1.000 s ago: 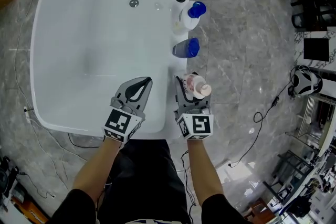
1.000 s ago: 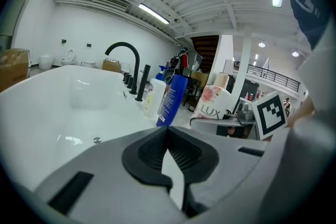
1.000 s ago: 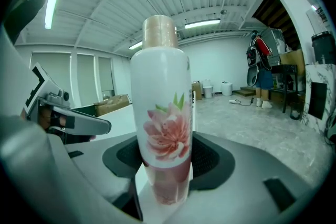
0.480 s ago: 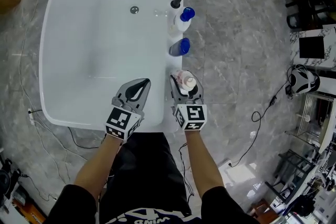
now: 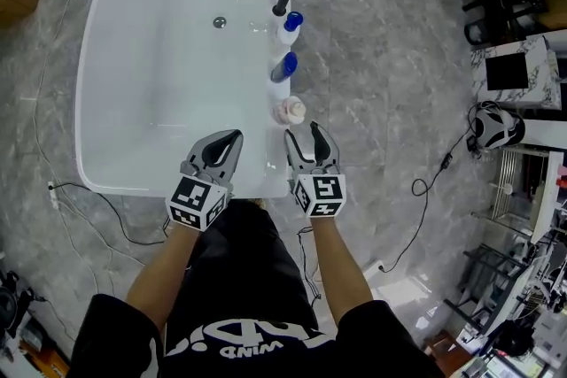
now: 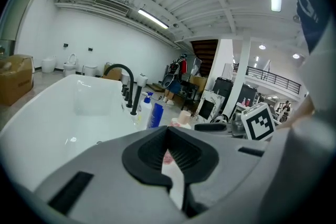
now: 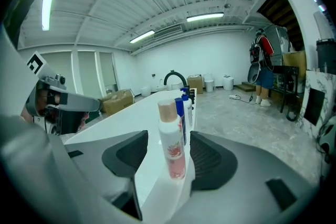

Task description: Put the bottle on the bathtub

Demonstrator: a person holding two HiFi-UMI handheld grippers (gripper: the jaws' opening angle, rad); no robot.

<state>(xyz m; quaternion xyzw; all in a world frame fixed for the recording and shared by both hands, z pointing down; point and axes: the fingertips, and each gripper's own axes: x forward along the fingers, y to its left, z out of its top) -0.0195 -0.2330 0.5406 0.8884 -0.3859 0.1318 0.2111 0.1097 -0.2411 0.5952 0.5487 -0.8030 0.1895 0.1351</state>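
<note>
The bottle is no longer held by the right gripper. It now stands upright on the bathtub rim, clear of the jaws, which are now apart. The gripper has drawn back toward the person, just short of the bottle.

Left gripper view: left claw hides most of the bottle just ahead of it, with only the cap and a pink sliver through the jaw gap showing. Right gripper view: bottle between the right claw jaws covers most of the blue bottle and pump bottle beyond, label print too small to read. Head view: tub end farthest from the claws is cut by the top edge.
</note>
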